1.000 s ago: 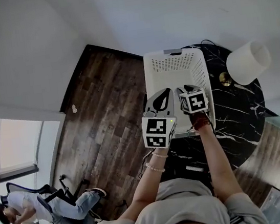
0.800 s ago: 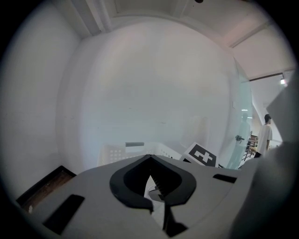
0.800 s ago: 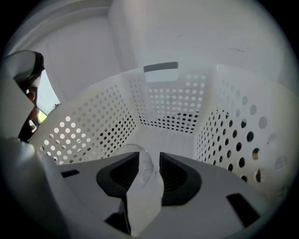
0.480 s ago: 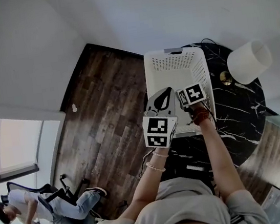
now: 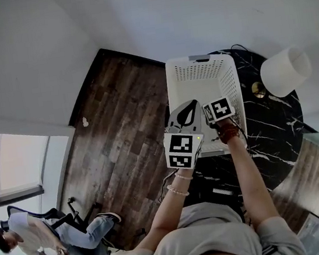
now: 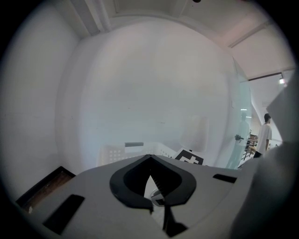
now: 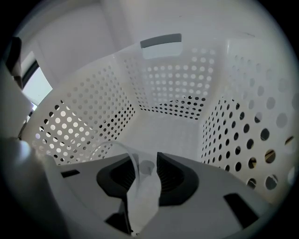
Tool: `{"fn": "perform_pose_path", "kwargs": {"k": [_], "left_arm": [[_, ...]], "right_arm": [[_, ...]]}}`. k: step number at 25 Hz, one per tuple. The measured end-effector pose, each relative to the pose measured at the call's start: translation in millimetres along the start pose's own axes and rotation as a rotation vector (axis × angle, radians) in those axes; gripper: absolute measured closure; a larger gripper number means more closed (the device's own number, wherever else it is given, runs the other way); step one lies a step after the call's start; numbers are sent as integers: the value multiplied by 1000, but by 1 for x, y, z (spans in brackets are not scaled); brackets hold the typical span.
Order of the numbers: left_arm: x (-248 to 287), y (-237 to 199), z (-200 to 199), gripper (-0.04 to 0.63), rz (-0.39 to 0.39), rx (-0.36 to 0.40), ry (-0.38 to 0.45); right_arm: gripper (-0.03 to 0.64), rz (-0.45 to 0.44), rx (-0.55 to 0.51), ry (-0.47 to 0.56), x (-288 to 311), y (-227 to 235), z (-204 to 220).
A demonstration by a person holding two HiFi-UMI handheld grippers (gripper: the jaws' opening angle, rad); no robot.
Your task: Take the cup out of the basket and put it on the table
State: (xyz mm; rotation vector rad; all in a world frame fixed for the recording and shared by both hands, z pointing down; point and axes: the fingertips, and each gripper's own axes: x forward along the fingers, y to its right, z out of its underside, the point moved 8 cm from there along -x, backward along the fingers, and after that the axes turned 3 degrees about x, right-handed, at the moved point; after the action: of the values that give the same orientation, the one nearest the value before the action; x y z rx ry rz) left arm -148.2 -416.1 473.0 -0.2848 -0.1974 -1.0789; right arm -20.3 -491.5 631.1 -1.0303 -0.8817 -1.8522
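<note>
The basket is white, dotted all over with round holes. The cup is clear. The table is black marble with white veins, the floor dark brown planks. The marker cubes bear black-and-white squares.

The white perforated basket is open at the top and walled on all four sides. The right gripper is low inside it, with bare basket floor ahead and the right wall close beside it. The dark marble table lies bare to the right of the basket, up to a white-shaded lamp at the far right, while the left gripper hangs just beside the basket's near left corner.
</note>
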Motion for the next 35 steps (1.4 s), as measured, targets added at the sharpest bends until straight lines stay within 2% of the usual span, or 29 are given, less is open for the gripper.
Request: {"fn": "perform_pose_path", "kwargs": {"k": [15, 24, 35], "left_arm": [[-5, 0, -1, 589, -6, -21, 5], [-10, 1, -1, 589, -11, -32, 11], [-12, -6, -3, 589, -39, -18, 14]], "right_arm": [[549, 53, -58, 15, -3, -3, 4], [578, 26, -42, 30, -3, -4, 8], [584, -4, -11, 111, -12, -5, 1]]}}
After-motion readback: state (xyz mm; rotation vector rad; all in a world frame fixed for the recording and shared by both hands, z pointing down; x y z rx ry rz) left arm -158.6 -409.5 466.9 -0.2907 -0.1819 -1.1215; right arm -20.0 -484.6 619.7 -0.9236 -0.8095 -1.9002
